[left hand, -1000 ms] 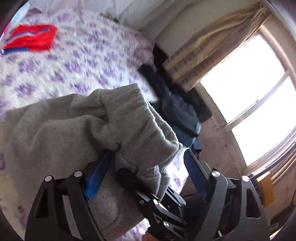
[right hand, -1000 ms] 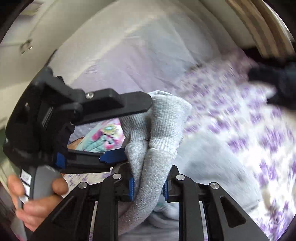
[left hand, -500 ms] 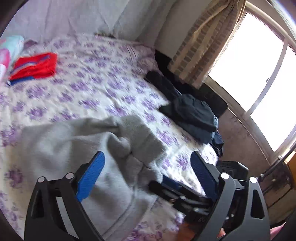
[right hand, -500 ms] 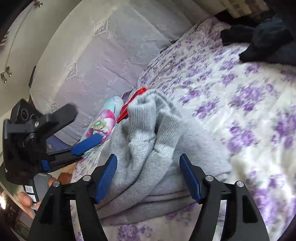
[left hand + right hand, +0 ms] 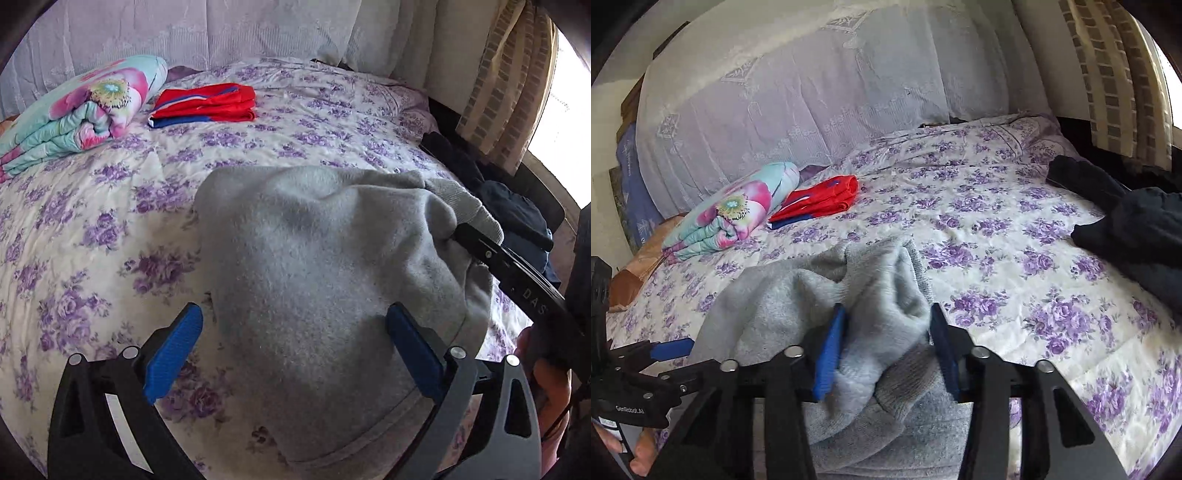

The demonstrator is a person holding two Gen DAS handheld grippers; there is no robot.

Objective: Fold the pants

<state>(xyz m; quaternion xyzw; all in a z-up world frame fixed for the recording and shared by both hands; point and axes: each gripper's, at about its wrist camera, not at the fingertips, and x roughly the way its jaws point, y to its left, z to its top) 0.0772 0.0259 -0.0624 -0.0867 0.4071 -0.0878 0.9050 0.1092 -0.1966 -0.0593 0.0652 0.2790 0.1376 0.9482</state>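
Bed [image 5: 110,229] w/ a white quilt, purple flowers all over. Grey pants [image 5: 314,258] lie bunched at the near edge, folded red/blue garment [image 5: 207,105] sits far back just beside a rolled floral blanket [image 5: 74,110]. Dark clothes [image 5: 1134,229] piled at the window-side edge, well apart from the rest.

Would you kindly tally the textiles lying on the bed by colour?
Grey: 1, the pants
Red with blue trim: 1, a folded garment
Floral pink and mint: 1, a folded quilt
Dark: at least 1, a heap of clothes at the bed's edge; separate pieces cannot be told
Total: 4
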